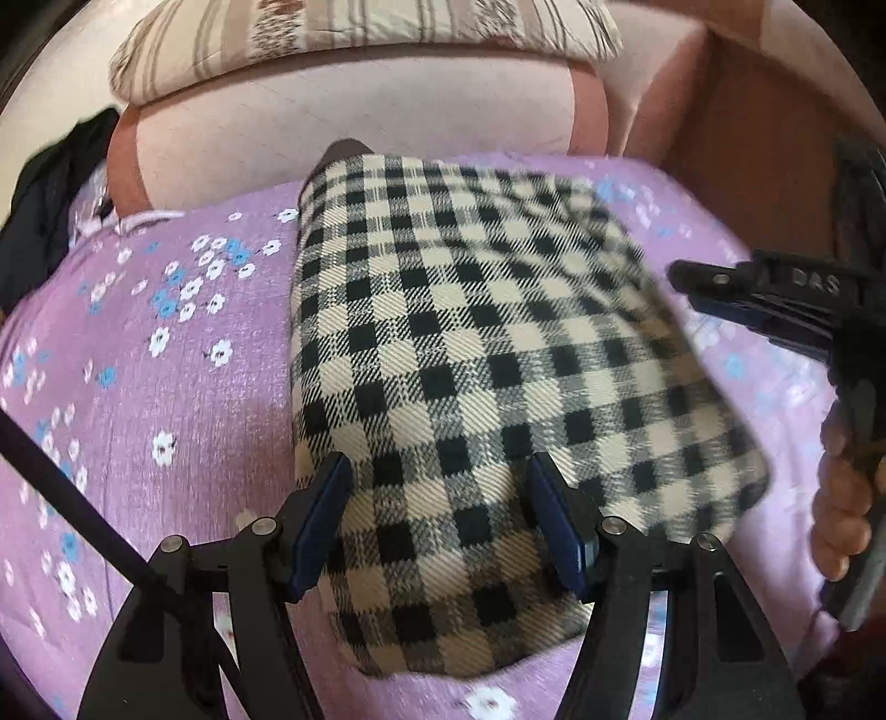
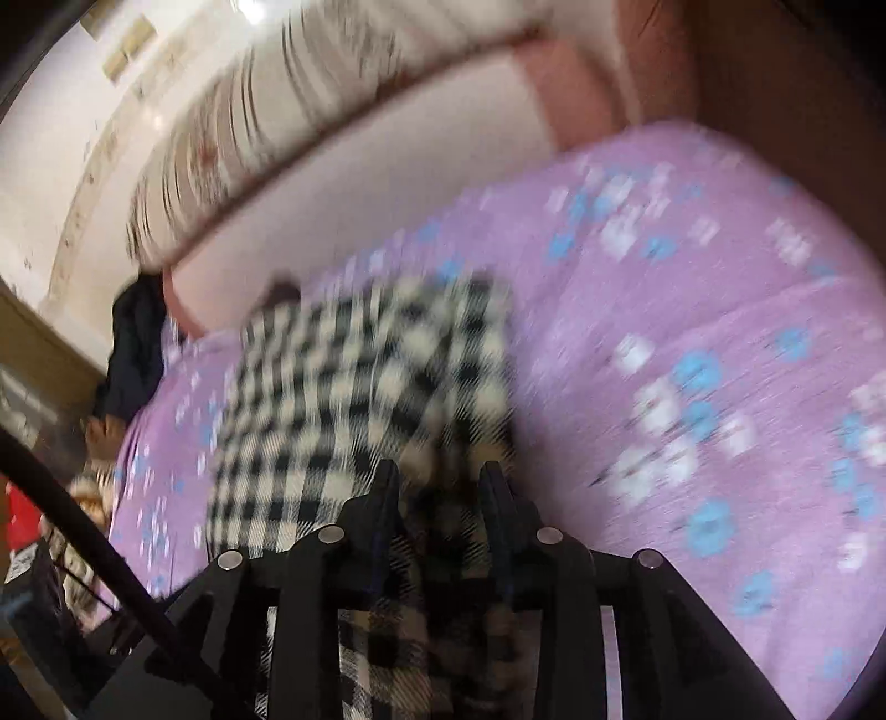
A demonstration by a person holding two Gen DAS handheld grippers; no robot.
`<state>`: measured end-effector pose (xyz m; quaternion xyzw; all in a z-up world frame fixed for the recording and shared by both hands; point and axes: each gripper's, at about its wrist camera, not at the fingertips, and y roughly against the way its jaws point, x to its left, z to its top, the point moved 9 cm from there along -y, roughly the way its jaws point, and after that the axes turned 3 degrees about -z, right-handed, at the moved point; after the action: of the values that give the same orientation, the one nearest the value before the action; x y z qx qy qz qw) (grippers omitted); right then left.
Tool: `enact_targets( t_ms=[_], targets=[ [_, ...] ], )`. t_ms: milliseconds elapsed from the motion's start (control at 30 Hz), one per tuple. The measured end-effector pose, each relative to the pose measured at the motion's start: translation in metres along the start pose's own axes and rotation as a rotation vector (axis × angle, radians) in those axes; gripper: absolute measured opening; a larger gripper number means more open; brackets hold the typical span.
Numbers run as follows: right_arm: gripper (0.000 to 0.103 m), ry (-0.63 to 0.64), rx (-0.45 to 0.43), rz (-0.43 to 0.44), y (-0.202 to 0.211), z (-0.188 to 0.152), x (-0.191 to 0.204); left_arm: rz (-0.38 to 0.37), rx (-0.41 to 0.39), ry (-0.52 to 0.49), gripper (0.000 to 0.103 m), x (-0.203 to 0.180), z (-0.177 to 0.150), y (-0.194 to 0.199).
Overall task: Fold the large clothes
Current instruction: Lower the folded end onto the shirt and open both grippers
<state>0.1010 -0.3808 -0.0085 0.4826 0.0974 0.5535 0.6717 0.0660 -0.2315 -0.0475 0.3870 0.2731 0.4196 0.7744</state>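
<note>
Lilac bedsheet (image 1: 138,399) with white and blue flowers covers the bed in both my wrist views, with a pale pink headboard (image 1: 354,144) behind it. Item, far left: a dark garment (image 1: 50,188) heaped at the edge of the bed. Item, above the headboard: a striped cream pillow (image 1: 360,39). Item, centre: the black-and-cream checked garment (image 1: 470,343), folded into a long thick panel lying flat on the sheet, a dark patch showing at its far end. Item, my left hand-held gripper (image 1: 440,526): jaws spread wide, blue pads (image 1: 324,520) standing either side of the garment's near end, not pinching it; whether they touch the cloth I cannot tell. Item, right: my right hand-held gripper (image 1: 686,277), seen side-on just beyond the garment's right edge, with the holder's fingers (image 1: 836,515) below it. From its own blurred wrist view the right hand-held gripper (image 2: 440,482) shows its fingers with a narrow gap and checked cloth (image 2: 360,387) running between and under them; whether it clamps the cloth, I cannot tell.
</note>
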Motion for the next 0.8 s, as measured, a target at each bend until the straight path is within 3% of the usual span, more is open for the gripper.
enact_targets(
  t_ms=[67,133,200,267,333,433,500,567,600,633,733,800],
  targets=[
    [0.033,-0.006,-0.052,0.061,0.021,0.004,0.006,-0.022,-0.029,0.043,0.064,0.006,-0.003,0.014],
    [0.033,-0.019,-0.049,0.202,0.034,-0.003,0.021,-0.011,-0.066,0.075,0.064,0.013,-0.009,0.028],
    [0.033,-0.024,0.018,0.324,0.032,-0.016,0.034,0.018,-0.091,0.092,0.065,0.021,-0.016,0.038],
    [0.033,-0.023,0.107,0.377,0.019,-0.036,0.04,0.048,-0.108,0.098,0.065,0.027,-0.021,0.045],
    [0.033,-0.005,0.17,0.345,0.006,-0.051,0.036,0.096,-0.131,0.09,0.066,0.033,-0.025,0.053],
    [0.031,0.038,0.224,0.173,-0.011,-0.071,0.013,0.175,-0.17,0.061,0.075,0.041,-0.028,0.063],
    [0.031,0.071,0.197,0.062,-0.005,-0.071,0.0,0.208,-0.206,0.059,0.082,0.047,-0.03,0.072],
    [0.034,0.146,0.14,-0.12,0.007,-0.069,-0.015,0.217,-0.227,0.066,0.088,0.055,-0.029,0.078],
    [0.034,0.155,0.111,-0.142,0.013,-0.068,-0.017,0.226,-0.238,0.074,0.088,0.059,-0.031,0.083],
    [0.034,0.159,0.073,-0.133,0.022,-0.067,-0.014,0.235,-0.247,0.08,0.089,0.062,-0.032,0.087],
    [0.034,0.184,-0.029,0.036,0.055,-0.064,0.022,0.287,-0.278,0.111,0.089,0.075,-0.038,0.101],
    [0.034,0.164,-0.002,0.189,0.06,-0.074,0.051,0.327,-0.292,0.139,0.089,0.085,-0.043,0.112]
  ],
)
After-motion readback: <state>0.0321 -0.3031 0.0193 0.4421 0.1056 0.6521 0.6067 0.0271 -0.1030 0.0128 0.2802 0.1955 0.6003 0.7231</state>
